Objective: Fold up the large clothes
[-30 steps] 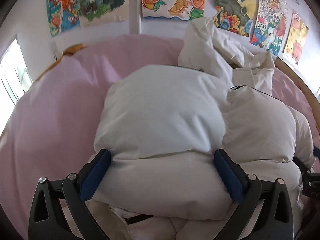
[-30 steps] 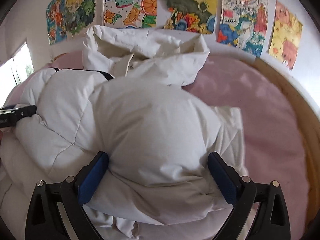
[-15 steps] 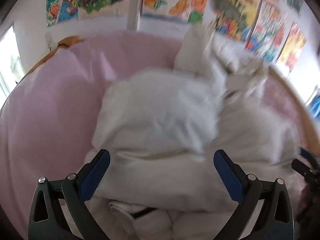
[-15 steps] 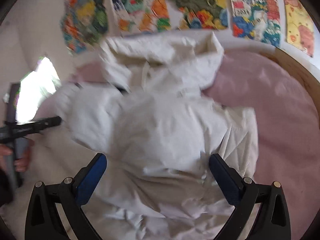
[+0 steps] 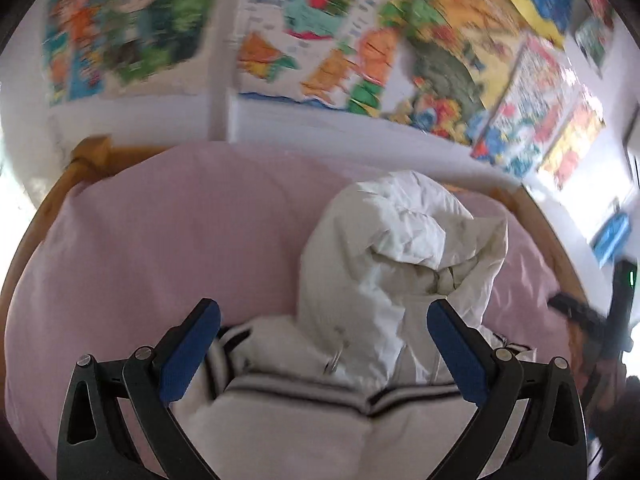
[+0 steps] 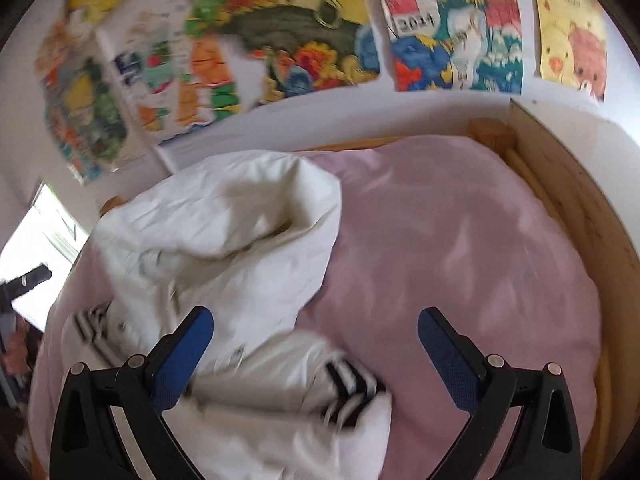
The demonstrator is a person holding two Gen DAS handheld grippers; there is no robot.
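Both our tongs have risen off the white jacket [image 5: 384, 264], which now lies lower on the pink bed [image 6: 460, 248]; left tongs [image 5: 322, 344] and right tongs [image 6: 316, 344] hover wide open, holding nothing.

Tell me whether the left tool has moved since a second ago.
Yes. Against the wall posters, the left tool has drawn back and tilted up: the white jacket sits lower, no longer filling the space between its open fingers.

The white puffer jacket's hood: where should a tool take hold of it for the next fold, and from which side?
Probably the hood's raised top edge, approached from the near side over the striped collar. It bulges above the pink sheet, so open jaws can close around that ridge. Both the left tool and right tool are open and empty.
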